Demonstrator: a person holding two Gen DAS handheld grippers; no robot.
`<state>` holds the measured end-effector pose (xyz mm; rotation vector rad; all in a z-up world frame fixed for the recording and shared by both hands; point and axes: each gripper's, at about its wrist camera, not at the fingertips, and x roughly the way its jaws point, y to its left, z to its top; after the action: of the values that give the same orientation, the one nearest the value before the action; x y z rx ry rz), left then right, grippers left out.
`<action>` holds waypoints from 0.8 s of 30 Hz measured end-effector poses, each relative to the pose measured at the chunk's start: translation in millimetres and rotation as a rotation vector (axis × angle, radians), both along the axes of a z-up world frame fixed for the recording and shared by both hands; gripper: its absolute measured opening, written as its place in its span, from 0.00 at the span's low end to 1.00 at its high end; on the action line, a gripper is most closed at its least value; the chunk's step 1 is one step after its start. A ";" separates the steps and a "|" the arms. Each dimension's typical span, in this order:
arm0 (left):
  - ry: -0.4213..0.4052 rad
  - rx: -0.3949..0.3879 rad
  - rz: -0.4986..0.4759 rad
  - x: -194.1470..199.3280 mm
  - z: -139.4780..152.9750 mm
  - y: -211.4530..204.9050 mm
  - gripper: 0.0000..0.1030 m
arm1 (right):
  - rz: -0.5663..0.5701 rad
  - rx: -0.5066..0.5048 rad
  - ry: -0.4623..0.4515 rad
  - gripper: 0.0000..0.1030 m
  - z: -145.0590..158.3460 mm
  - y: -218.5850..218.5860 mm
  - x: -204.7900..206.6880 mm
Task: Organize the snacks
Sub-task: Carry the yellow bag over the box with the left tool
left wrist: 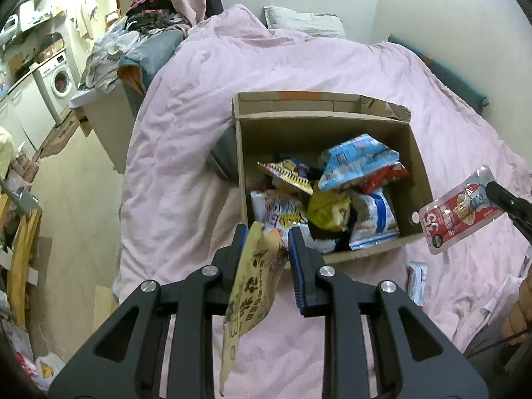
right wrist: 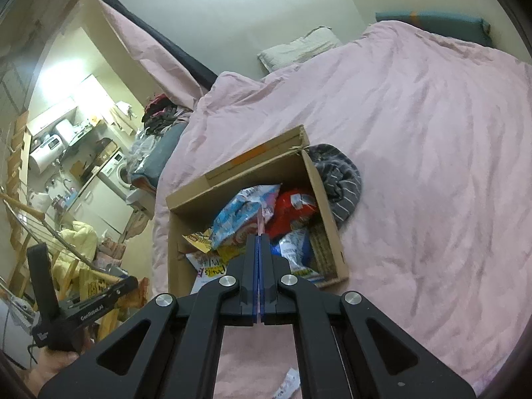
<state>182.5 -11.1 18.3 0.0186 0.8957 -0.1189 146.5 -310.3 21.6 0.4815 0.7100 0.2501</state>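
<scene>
Pink bed (left wrist: 199, 153) carries box (left wrist: 415, 153) of snacks mid-bed; washer (left wrist: 61, 79) beyond its left edge. Left hand-held gripper (left wrist: 267, 237) spread around yellow bag (left wrist: 252, 296); right hand-held gripper (right wrist: 260, 242) pinches red pouch (left wrist: 455, 212).

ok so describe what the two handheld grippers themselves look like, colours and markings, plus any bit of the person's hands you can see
Both the left gripper and right gripper are matte black, with angular linkage arms cut with triangular openings, round silver pivot pins, and blue pads lining the fingers. Seen from the right wrist view, the left one's body carries white lettering. Bare skin of the left hand shows at its handle; no sleeve visible.
</scene>
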 end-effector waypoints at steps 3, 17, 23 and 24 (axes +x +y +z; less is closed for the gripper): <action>0.006 0.017 -0.014 12.1 -6.6 -6.6 0.20 | 0.026 0.009 0.009 0.00 -4.9 7.8 8.7; -0.005 0.119 -0.032 49.4 -29.2 -40.9 0.20 | 0.107 0.015 0.014 0.00 -18.5 32.8 50.5; 0.002 0.127 -0.011 59.7 -42.4 -40.8 0.20 | 0.141 0.043 0.035 0.00 -30.9 42.0 69.8; 0.006 0.123 -0.006 61.4 -44.3 -40.2 0.20 | 0.145 0.055 0.039 0.00 -33.2 42.8 72.1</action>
<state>243.9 -51.3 -26.0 0.1359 0.9085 -0.0696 218.5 -267.5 -11.6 0.4890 0.7787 0.3986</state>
